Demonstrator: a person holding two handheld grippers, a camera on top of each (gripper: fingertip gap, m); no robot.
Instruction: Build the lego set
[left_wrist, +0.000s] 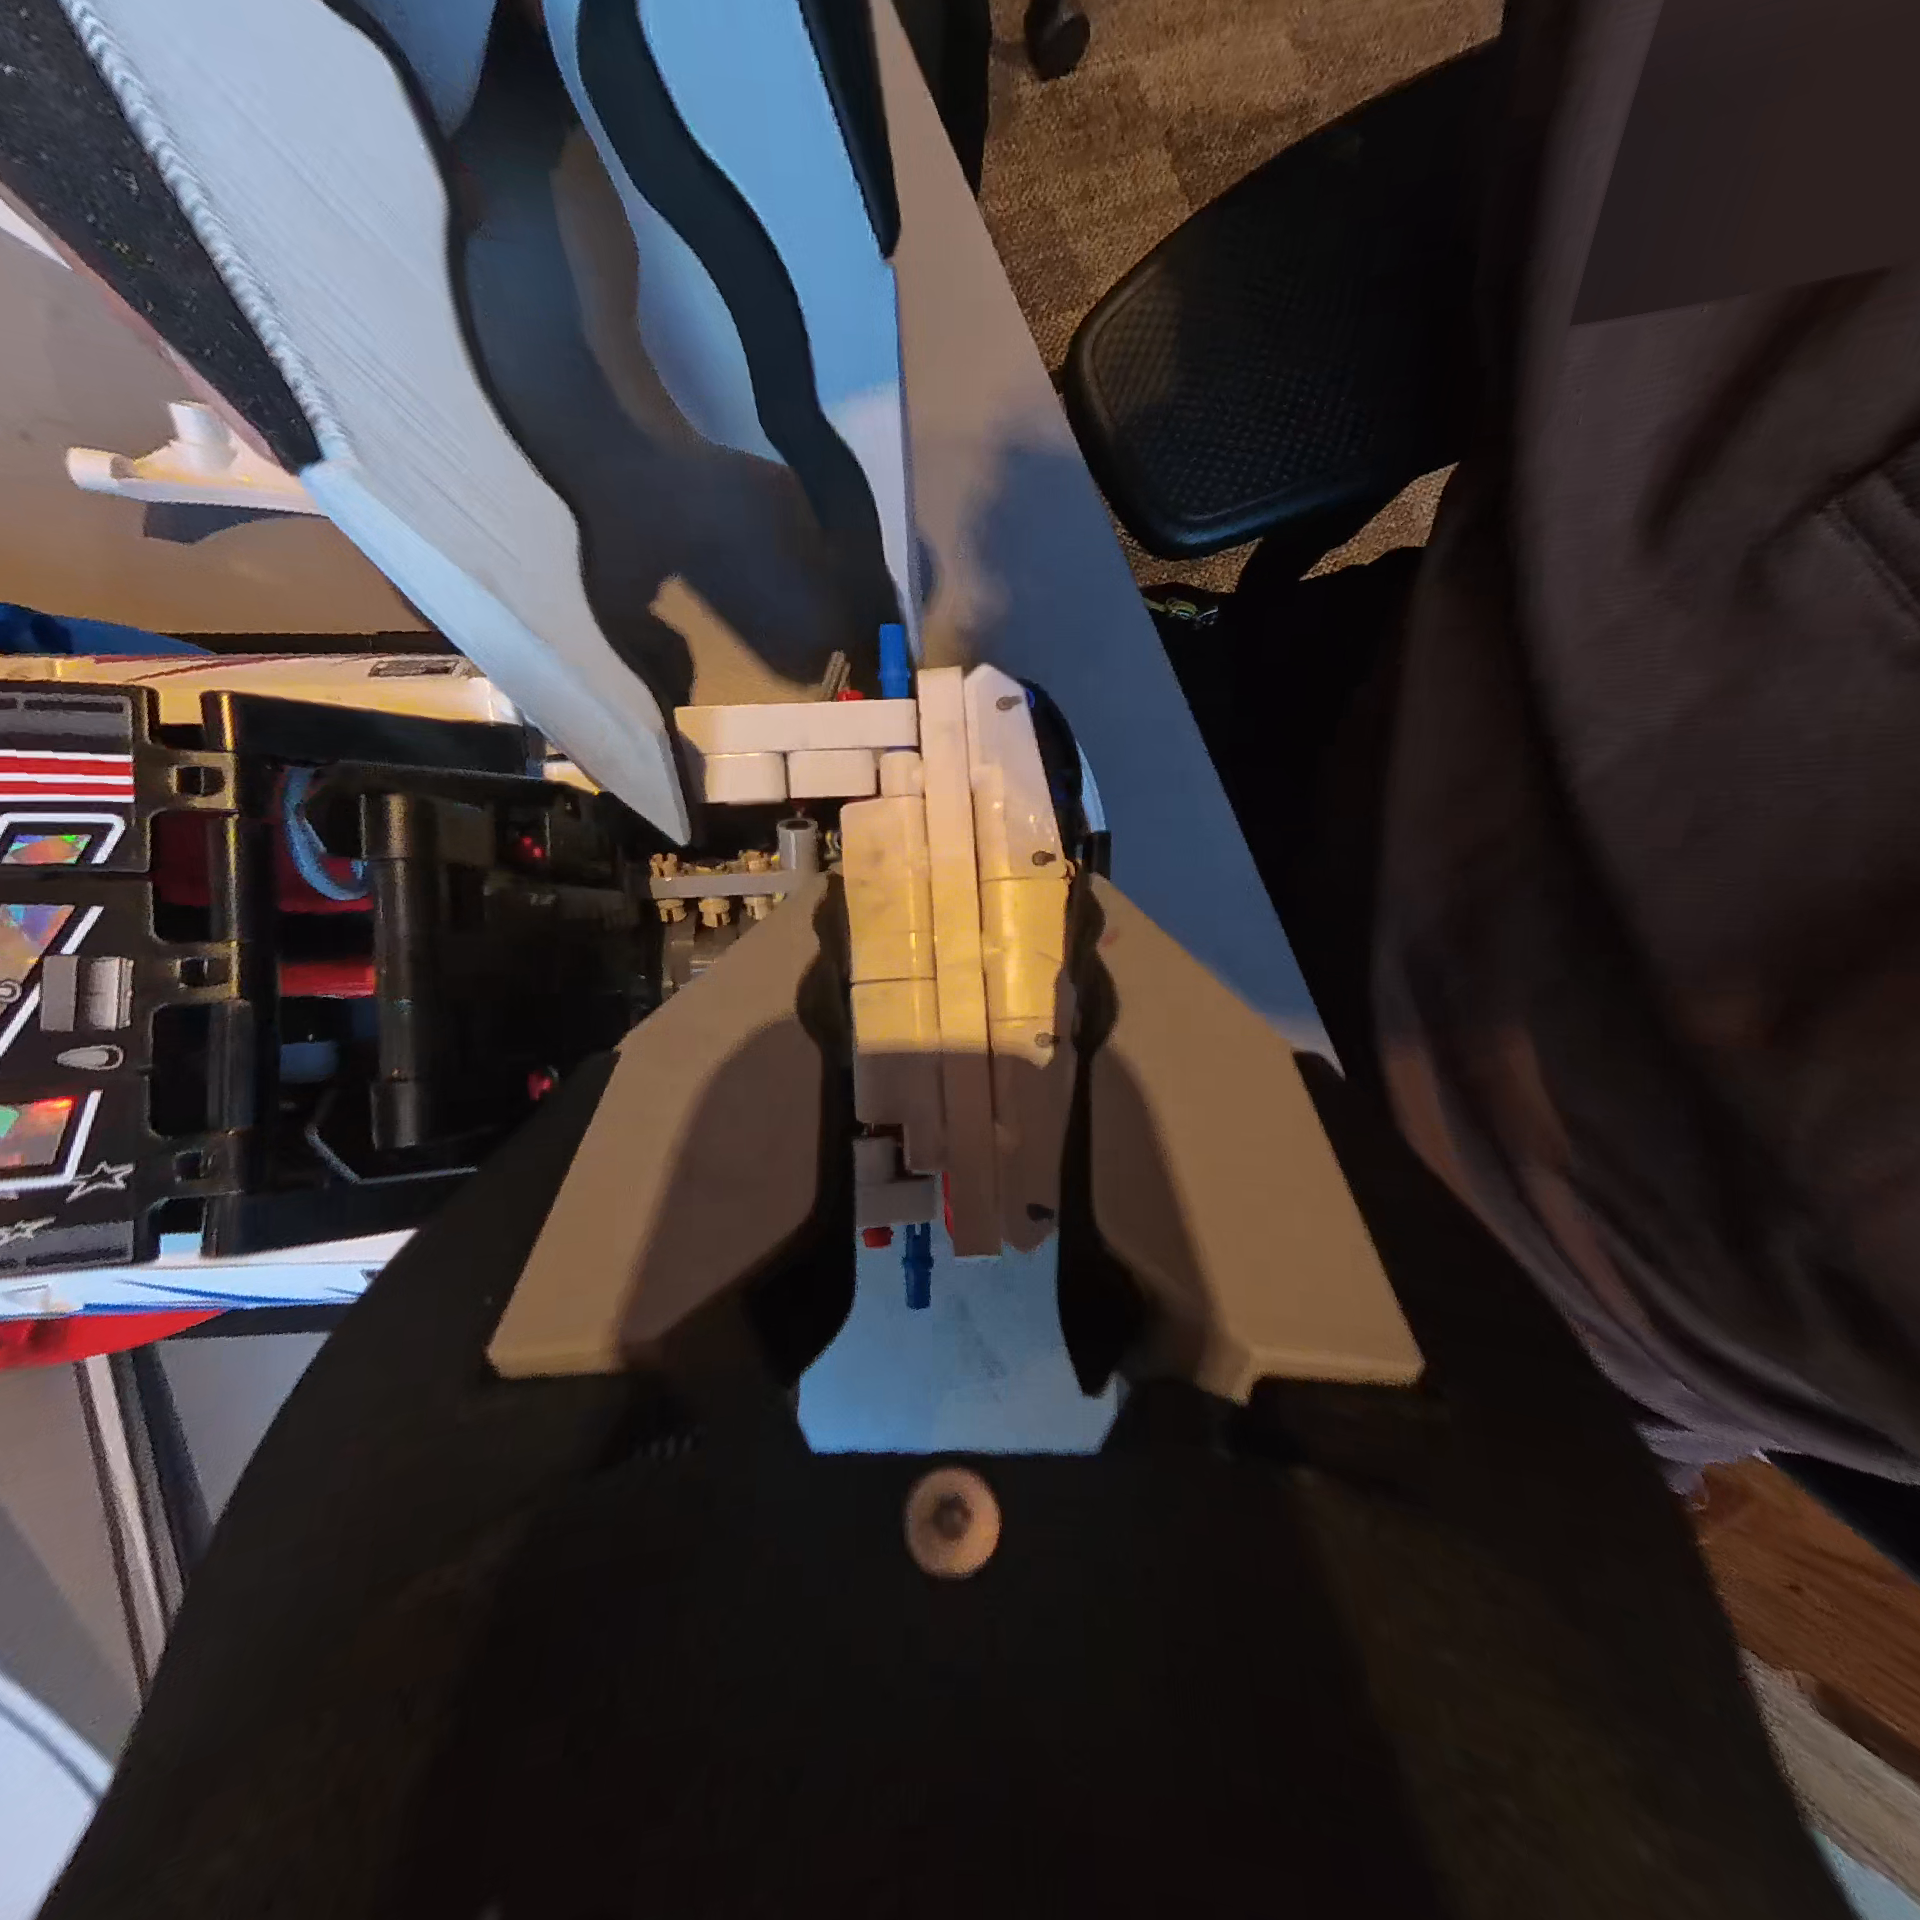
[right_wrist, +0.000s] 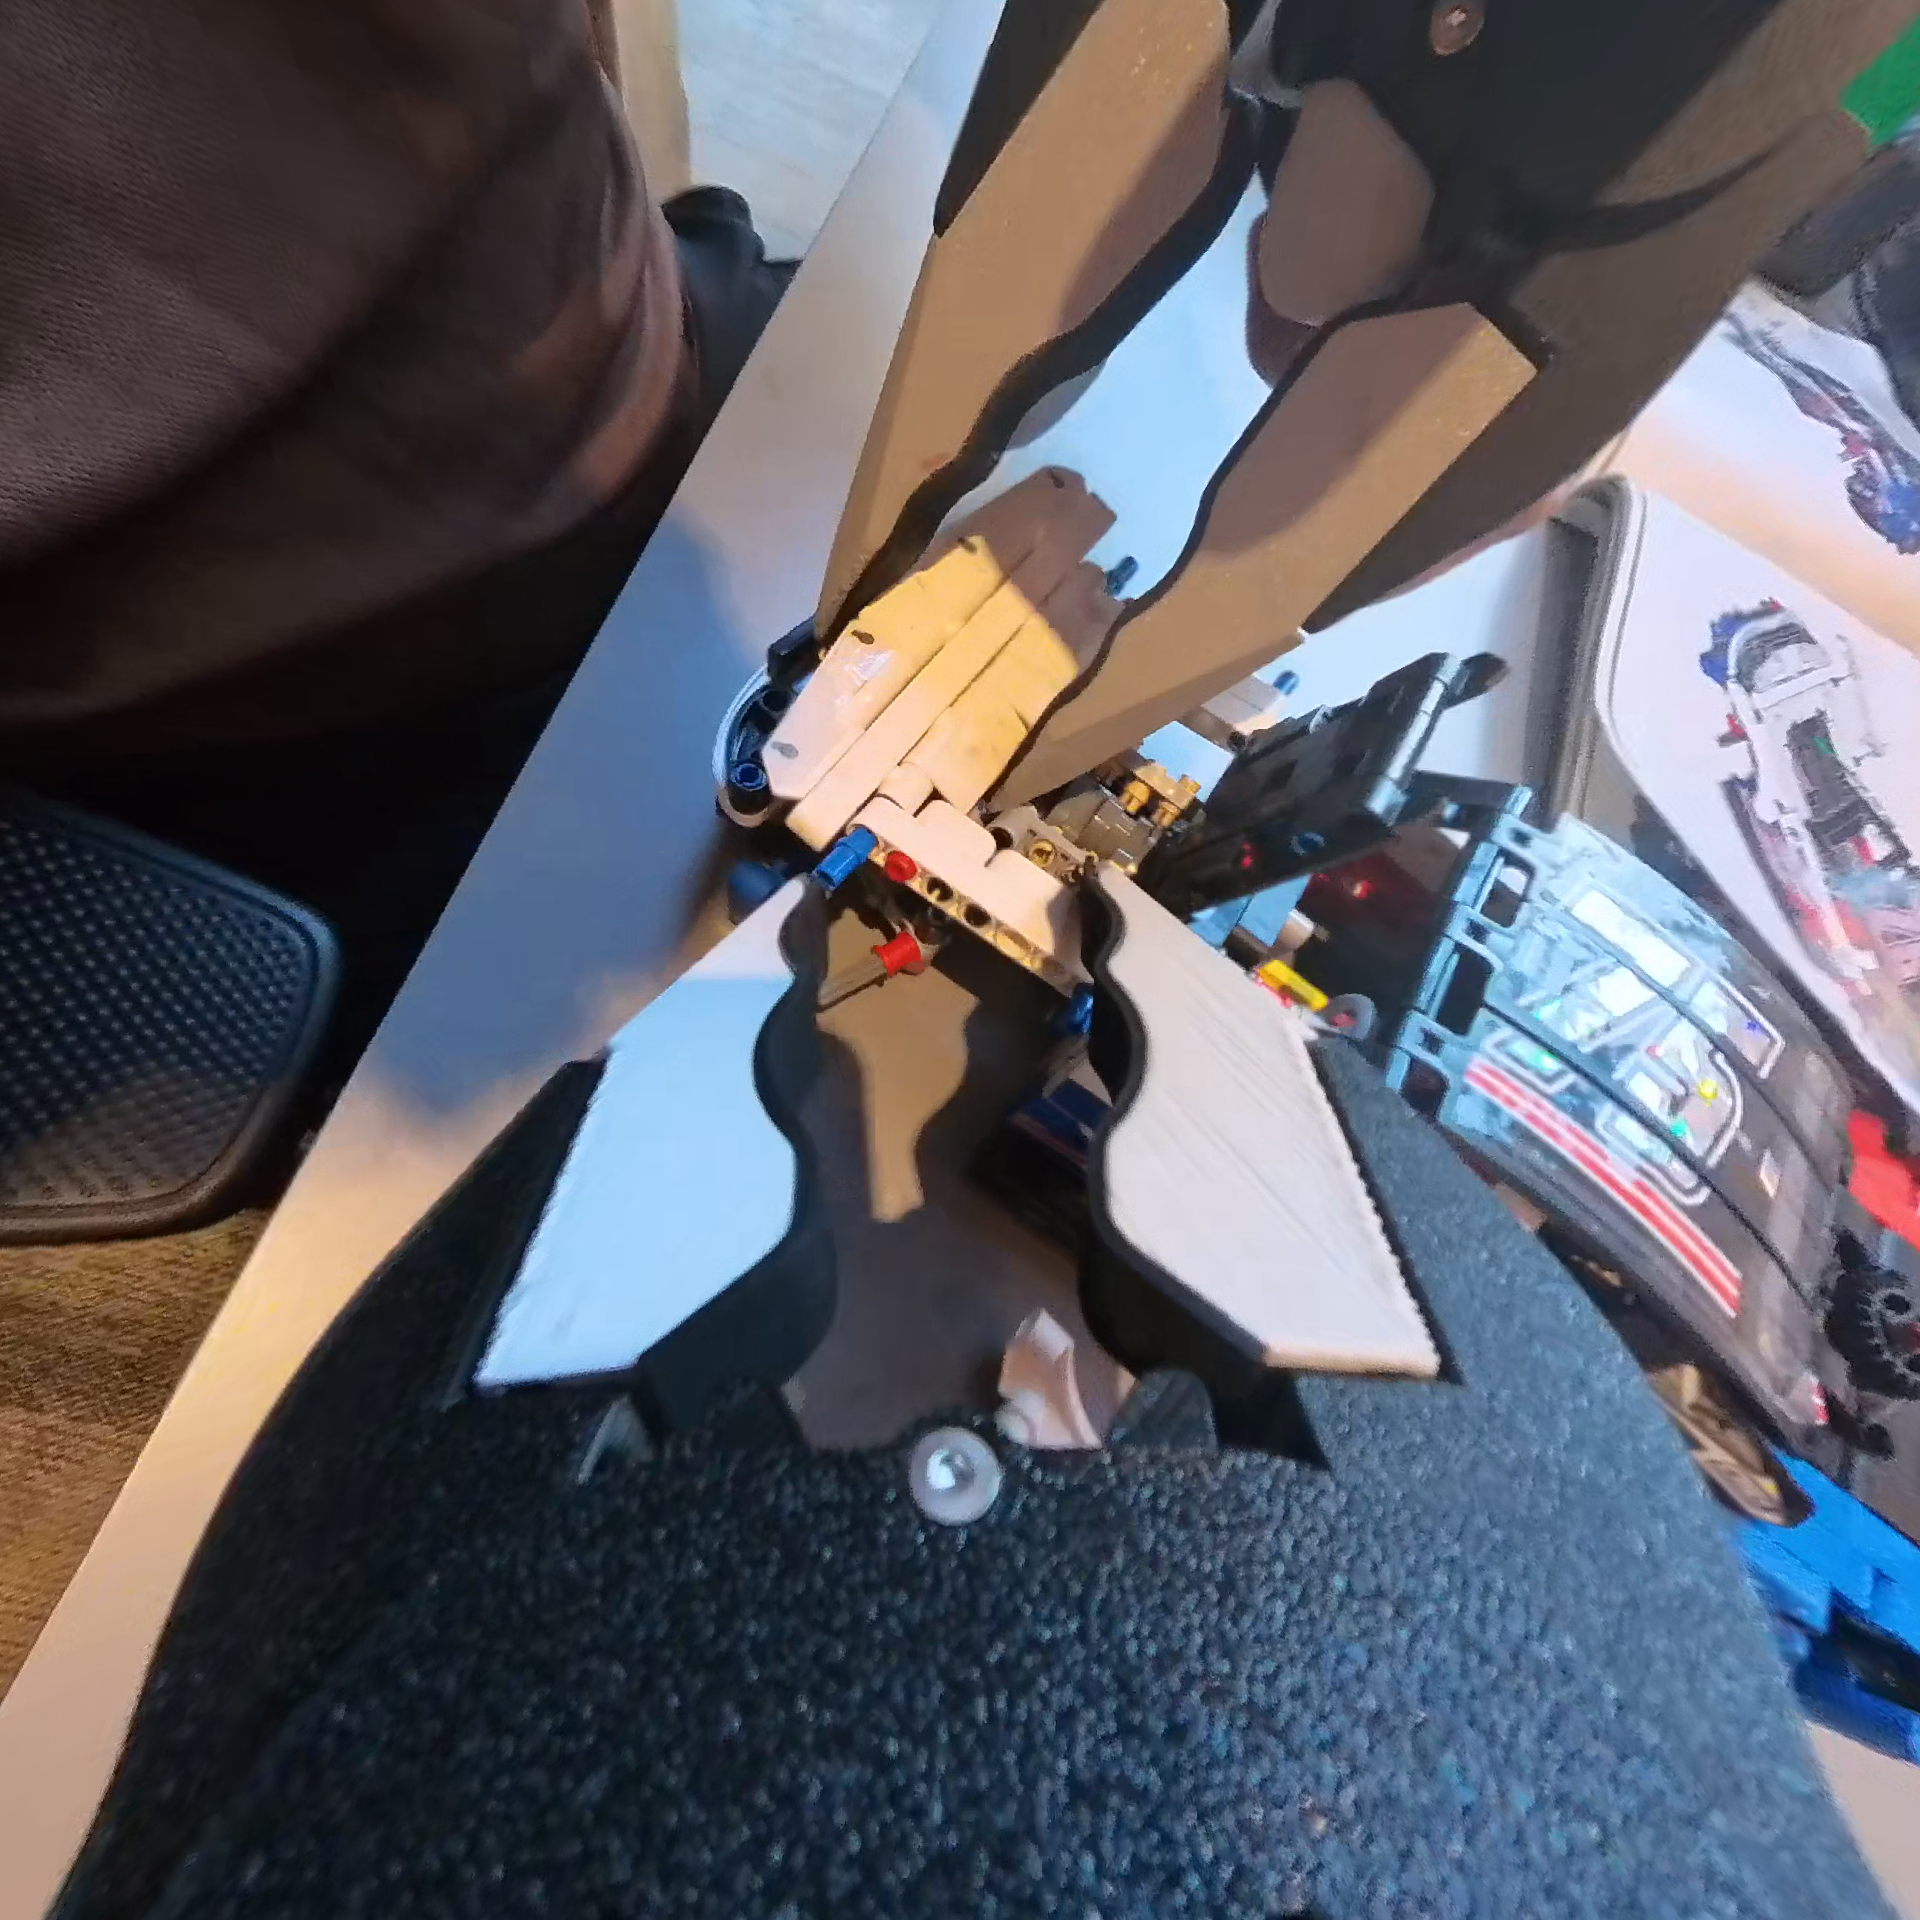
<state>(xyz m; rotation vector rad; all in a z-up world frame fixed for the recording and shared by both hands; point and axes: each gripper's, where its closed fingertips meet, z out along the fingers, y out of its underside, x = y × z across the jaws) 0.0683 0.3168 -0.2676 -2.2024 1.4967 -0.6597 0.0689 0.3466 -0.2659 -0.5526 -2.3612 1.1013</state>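
Observation:
A white Lego panel assembly (left_wrist: 956, 935) with blue and red pins stands on the white desk (right_wrist: 623, 727) near its edge. My left gripper (left_wrist: 956, 894) is shut on its stacked panels; it reaches in from the top of the right wrist view (right_wrist: 925, 707). My right gripper (right_wrist: 945, 904) is closed across a white holed beam (right_wrist: 977, 894) at the assembly's end; it reaches in from the top of the left wrist view (left_wrist: 795, 743). A black Lego car body (right_wrist: 1610, 1091) with red and white stripes and shiny stickers lies just beyond (left_wrist: 104, 935). Whether the assembly is joined to it is hidden.
An open instruction booklet (right_wrist: 1766, 727) lies behind the car. A small white piece (left_wrist: 177, 468) lies on the desk, another (right_wrist: 1049, 1382) sits between my right fingers. A black mesh chair seat (left_wrist: 1247, 364) and a person's dark clothing (left_wrist: 1662, 727) are beyond the desk edge. Less than 4 cm separates the two grippers' tips.

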